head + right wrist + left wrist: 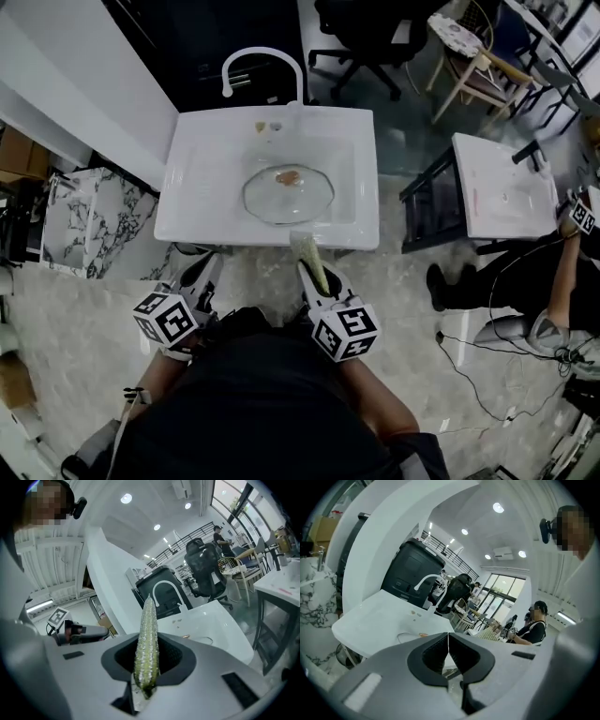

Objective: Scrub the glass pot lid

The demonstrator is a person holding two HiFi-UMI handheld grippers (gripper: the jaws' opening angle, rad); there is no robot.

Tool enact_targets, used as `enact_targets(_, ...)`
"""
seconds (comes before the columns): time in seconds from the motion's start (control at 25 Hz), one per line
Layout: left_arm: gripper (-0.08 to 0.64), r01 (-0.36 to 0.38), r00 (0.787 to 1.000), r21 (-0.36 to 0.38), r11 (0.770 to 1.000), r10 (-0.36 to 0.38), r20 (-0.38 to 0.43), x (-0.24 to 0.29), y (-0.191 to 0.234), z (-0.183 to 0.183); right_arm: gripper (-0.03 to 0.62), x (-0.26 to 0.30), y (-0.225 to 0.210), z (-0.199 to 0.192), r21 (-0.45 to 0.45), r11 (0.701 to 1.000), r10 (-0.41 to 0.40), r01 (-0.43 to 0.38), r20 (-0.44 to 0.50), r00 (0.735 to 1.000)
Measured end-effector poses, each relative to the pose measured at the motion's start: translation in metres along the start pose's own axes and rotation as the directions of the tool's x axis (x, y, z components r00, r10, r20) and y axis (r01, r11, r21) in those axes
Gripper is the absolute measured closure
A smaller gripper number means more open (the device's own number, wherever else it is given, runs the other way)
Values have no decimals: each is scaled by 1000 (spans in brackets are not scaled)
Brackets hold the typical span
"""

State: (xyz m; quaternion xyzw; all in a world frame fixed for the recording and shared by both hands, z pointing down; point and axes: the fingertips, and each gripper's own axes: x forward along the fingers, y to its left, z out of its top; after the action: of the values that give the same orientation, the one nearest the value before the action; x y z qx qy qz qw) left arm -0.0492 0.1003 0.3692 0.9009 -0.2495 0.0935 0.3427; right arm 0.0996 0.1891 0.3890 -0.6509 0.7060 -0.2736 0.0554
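Glass pot lid (288, 193) lies flat in the basin of the white sink (197, 220), roughly at its middle and on the person's side of the faucet (262, 66). A brownish patch shows on the lid's centre, and whether that is the knob or stuck-on soil cannot be told from here. The right hand-held gripper (316, 274) hangs just outside the near rim of the sink, its jaws clamped on a yellow-green scrubbing pad (309, 258) that stands edge-on between them. The pad's tip reaches over the sink's near rim but is short of the lid. The right gripper view confirms the hold, the pad (146, 639) pinched between the dark pads of the gripper (146, 660). The left hand-held gripper (202, 278) is also outside the sink's near rim, toward its left corner. Its jaws are pressed fully together with nothing between them, as the left gripper view shows (448, 651). Judging by this, the tool is in hand but scrubbing has not begun. No pad touches the glass and nothing steadies the lid. What is left is to bring the pad down into the sink, rub over the lid's surface, and probably brace the rim with the empty left gripper.
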Motion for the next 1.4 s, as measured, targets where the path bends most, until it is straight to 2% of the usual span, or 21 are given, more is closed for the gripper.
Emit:
enact_targets(0.12, 558, -18, 1000, -12, 1000, 18, 11, 11, 13, 12, 526, 19, -17, 1, 1, 1000, -22, 22, -30, 999)
enact_targets(0.24, 558, -6, 1000, -34, 999, 6, 13, 28, 32, 26, 526, 42, -29, 8, -16, 998, -54, 54, -42, 998)
enact_targets(0.36, 558, 50, 999, -22, 999, -50, 3, 51, 47, 49, 526, 69, -39, 16, -53, 995, -87, 84, -44, 995)
enact_targets(0.48, 558, 121, 993, 21, 992, -120, -21, 74, 59, 71, 526, 98, -53, 11, -89, 988, -133, 126, -75, 988)
enact_targets(0.68, 558, 165, 984, 6, 986, -164, -73, 101, 100, 81, 526, 135, -91, -8, -167, 954, -277, 251, -160, 947)
enact_targets(0.84, 558, 129, 979, 2, 992, -127, -157, 116, 141, 68, 526, 156, -121, -18, -257, 932, -320, 258, -243, 916)
enact_targets(0.92, 558, 98, 980, -8, 995, -98, -175, 120, 150, 63, 526, 162, -138, -23, -300, 928, -312, 222, -300, 901)
enact_targets(1.04, 558, 28, 990, -35, 999, -33, -140, 129, 158, 70, 526, 184, -169, -28, -363, 923, -271, 131, -367, 890)
enact_targets(1.16, 558, -45, 996, -74, 996, 40, -79, 130, 151, 77, 526, 210, -200, -40, -454, 891, -210, -17, -446, 870)
enact_targets(1.28, 558, -123, 991, -102, 987, 117, -58, 125, 148, 69, 526, 233, -225, -60, -502, 844, -142, -186, -545, 826)
enact_targets(1.4, 558, -198, 980, -141, 970, 192, -53, 114, 159, 58, 526, 251, -240, -74, -485, 837, -112, -255, -608, 786)
